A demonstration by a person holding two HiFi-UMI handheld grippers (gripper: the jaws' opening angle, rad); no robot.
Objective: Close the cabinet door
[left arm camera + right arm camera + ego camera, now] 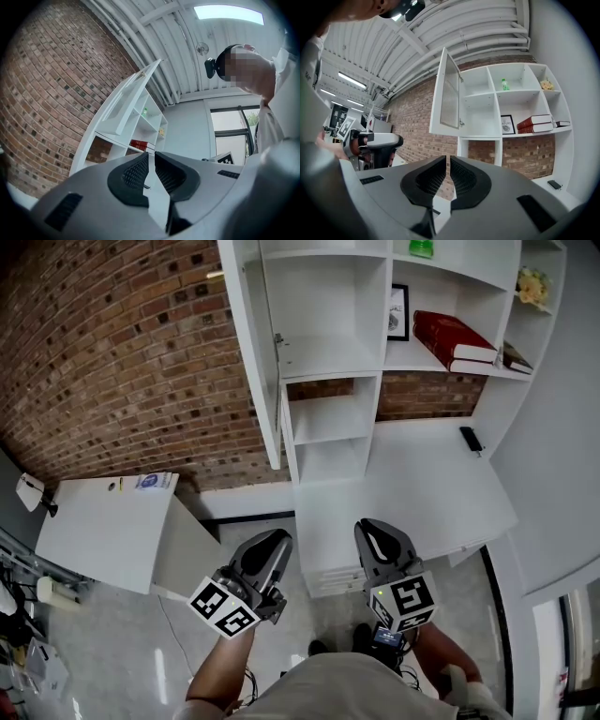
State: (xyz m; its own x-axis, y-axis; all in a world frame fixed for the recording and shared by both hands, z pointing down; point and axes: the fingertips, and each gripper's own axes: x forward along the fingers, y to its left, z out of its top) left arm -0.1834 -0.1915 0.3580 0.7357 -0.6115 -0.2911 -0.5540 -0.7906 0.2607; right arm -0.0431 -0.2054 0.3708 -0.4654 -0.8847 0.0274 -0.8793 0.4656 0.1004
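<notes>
Brick wall beside tall white cabinet door, wide open, edge-on.

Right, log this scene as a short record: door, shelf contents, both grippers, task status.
door: door open, swung out from the top-left compartment
shelves: red books, picture, green bottle
left: left gripper jaws together, empty, not touching the door
right: right gripper jaws together, empty, not touching the door
task: door not yet closed
</notes>
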